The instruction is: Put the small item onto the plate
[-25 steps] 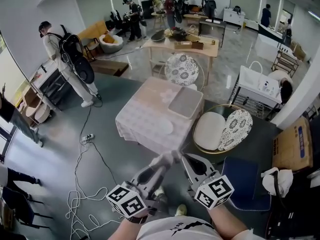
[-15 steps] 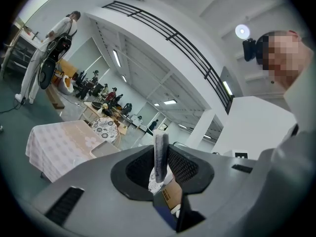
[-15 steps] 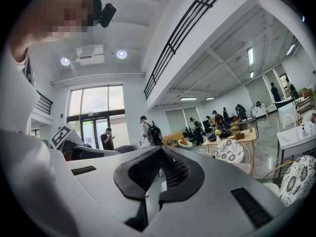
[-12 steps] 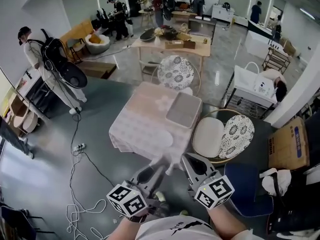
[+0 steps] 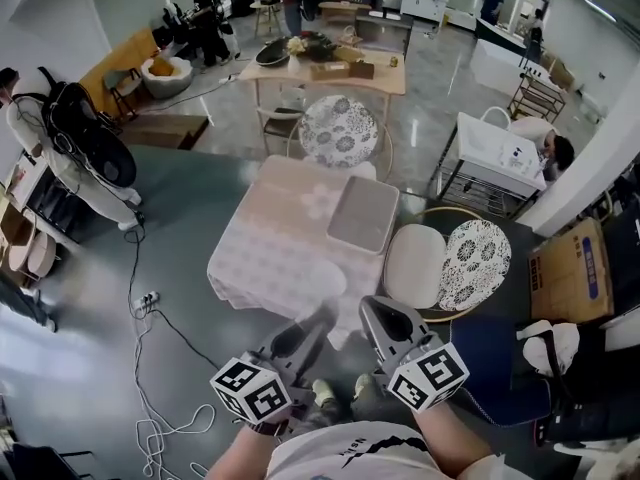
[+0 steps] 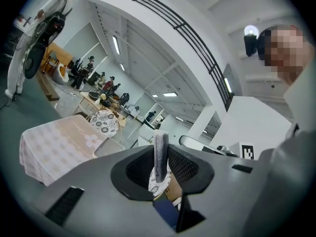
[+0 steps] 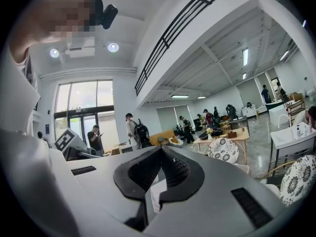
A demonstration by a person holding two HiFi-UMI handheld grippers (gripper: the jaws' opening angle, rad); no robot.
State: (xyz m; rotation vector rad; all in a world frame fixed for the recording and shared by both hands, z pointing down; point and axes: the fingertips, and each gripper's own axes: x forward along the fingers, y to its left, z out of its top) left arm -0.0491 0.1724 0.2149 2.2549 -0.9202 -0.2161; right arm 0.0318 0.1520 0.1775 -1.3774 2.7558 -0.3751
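Nearest the person, the left gripper [image 5: 316, 324] has its jaws closed on the small item [image 6: 159, 149], a thin grey strip that stands upright between the pads in the left gripper view. Just beside it, the right gripper [image 5: 372, 310] has its jaws together with nothing between them.

The item is in the air, short of the cloth-covered worktop [image 5: 258, 253]. A pale oval near the worktop's close edge looks like the plate [image 5: 320, 280]. A grey tray [image 5: 365, 213] lies further back on the right side, and a round chair [image 5: 340, 130] with a patterned seat stands beyond the far edge.

The step in hand appears to be the carry toward the plate. It would go best with the left jaws kept firmly clamped and the strip kept upright. The left gripper should come over the middle of the oval and go low before it lets go, so the light strip does not tip off the rim. The right gripper should stay off to the side, away from the cloth.

The strip's lower end is buried between the jaws, so its full length and what it is cannot be told. The plate is pale on pale cloth and blurred, and the left gripper overlaps its near edge in the head view. Neither gripper view shows it.
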